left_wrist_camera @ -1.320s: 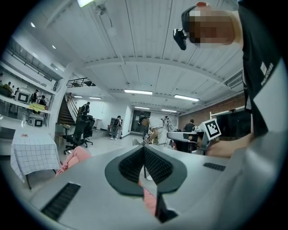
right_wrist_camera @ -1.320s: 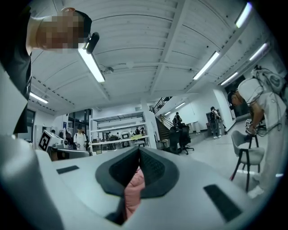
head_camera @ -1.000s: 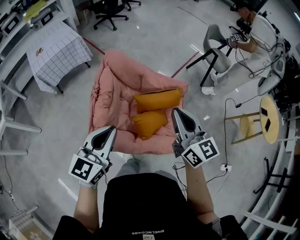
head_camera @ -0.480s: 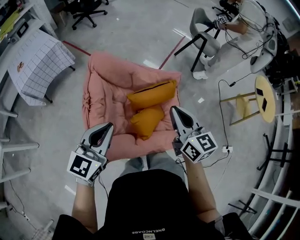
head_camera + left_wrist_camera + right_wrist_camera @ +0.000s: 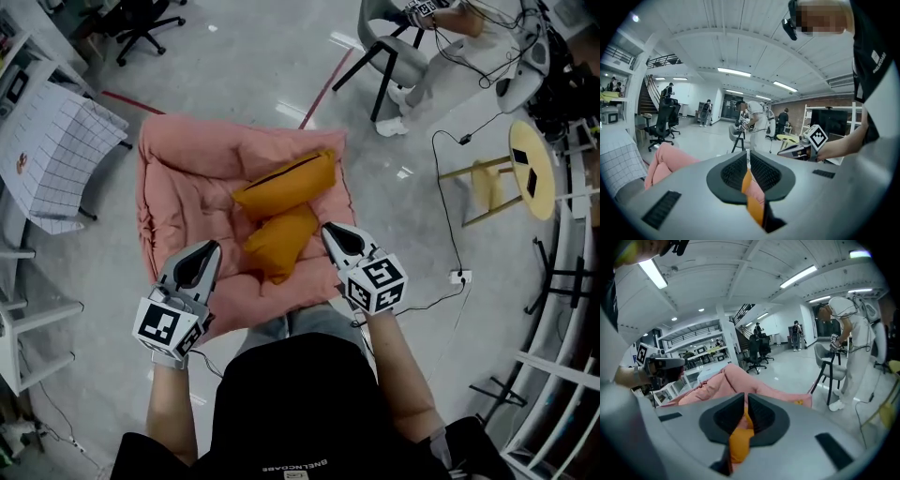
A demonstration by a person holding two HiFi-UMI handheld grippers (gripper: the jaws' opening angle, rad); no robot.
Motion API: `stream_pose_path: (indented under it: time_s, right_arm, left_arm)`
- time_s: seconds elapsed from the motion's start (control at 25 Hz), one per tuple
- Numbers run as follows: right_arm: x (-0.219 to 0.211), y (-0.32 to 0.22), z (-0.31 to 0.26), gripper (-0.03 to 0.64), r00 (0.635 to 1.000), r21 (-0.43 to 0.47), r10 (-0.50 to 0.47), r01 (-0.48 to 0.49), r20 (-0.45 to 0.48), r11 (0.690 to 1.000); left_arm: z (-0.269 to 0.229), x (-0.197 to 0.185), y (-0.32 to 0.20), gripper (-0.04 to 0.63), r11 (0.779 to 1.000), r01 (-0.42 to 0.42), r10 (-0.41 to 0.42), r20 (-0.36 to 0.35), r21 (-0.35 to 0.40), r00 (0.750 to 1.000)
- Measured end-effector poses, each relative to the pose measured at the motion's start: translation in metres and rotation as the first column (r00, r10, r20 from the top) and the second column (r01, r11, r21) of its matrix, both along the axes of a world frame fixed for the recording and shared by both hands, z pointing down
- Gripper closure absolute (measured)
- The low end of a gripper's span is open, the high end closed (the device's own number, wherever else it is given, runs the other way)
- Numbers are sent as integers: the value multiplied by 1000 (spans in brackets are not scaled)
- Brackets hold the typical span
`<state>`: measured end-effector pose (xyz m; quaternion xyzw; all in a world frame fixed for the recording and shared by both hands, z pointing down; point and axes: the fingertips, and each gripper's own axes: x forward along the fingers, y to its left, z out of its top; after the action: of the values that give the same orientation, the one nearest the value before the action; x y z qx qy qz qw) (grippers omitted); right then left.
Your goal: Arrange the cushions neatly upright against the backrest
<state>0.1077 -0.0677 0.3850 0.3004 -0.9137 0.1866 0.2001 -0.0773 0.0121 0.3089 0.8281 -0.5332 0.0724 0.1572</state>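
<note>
Progress check, left to right: the left gripper (image 5: 210,247) hung over the near left edge of the pink floor seat (image 5: 183,178), jaws pressed together and gripping nothing. The sliver of orange showing past them in its own view was just a cushion farther off. On the seat, the longer orange cushion (image 5: 286,185) sat toward the far right side, apparently propped on its long edge against the raised padding there, though from above it was hard to say whether that padding was the actual backrest. The smaller orange cushion (image 5: 278,242) lay slumped in front of it, touching it and tilted, so that one clearly wasn't upright. The right gripper (image 5: 328,228) hovered just beside that smaller cushion, also closed tight with nothing in it. By the look of it, basically nothing was finished: neither cushion was grabbed, and both probably needed standing side by side against the back.
</note>
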Motion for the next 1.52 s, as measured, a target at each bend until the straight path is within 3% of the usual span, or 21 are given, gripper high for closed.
stream_pose_path:
  time_s: [0.16,0.4,0.68,0.96,1.16,1.32,1.52]
  right_arm:
    - [12,-13,43,585,998,-68,-32,29,-55,997]
    - [15,-13,116,479,990,-203,-88,65,-109,977]
    - [16,2,202,341,979,-384,-152,90,-134,919]
    - [14,14,274,279,965,-499,-214,113,-150,859]
    - [12,11,312,232,989,-625,-123,45,-83,779]
    - [7,1,331,203,999,-733,31,-34,-18,680]
    - [2,-6,349,192,985,-834,171,-82,15,546]
  left_arm:
    - [25,14,-33,515,997,-53,56,60,-48,997]
    - [82,28,-74,431,979,-90,107,86,-182,991]
    - [160,46,-113,325,940,-153,216,182,-306,959]
    - [236,46,-153,282,903,-148,252,218,-403,943]
    - [278,45,-185,264,882,-169,302,251,-440,920]
    - [311,42,-205,252,856,-196,349,253,-479,902]
    - [352,44,-215,230,809,-221,397,230,-545,888]
